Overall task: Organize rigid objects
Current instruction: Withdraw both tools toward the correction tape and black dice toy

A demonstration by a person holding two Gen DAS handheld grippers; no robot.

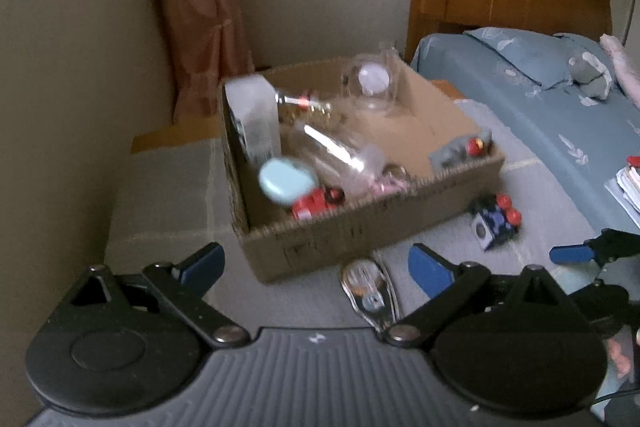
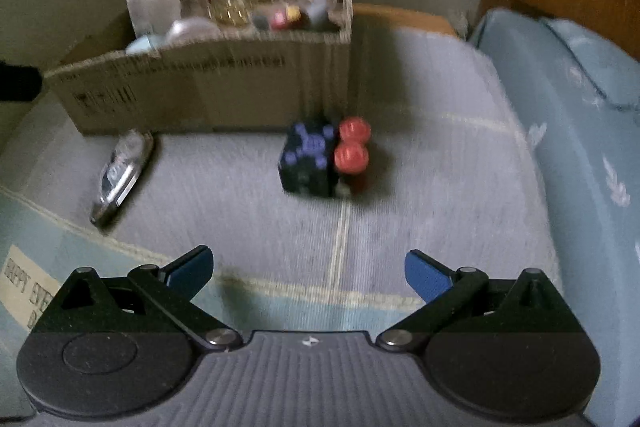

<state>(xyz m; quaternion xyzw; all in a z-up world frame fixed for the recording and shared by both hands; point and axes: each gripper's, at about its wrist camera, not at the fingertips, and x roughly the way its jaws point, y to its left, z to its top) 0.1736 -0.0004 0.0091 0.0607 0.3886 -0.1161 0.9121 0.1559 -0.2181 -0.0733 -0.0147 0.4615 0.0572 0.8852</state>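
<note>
- My right gripper (image 2: 309,273) hangs w/ jaws spread wide, nothing between them, low over the grey blanket (image 2: 420,187).
- My left gripper (image 1: 316,269) is likewise agape and empty; the shiny metal clip-like item (image 1: 370,287) lies just ahead of it, near the box's front wall.
- Step in hand, I judge: fetching what's loose outside the box.
- Blue cube toy w/ red knobs (image 2: 324,157) sits mid-blanket, just beside the box's front right corner, straight ahead of the right jaws.
- Next move prob needs: ease fwd, straddle the cube, close, lift over the wall.
- Cardboard box (image 2: 200,87) beyond, at the blanket's far edge, holds glass jars, a pale blue case, red bits; blurred.
</note>
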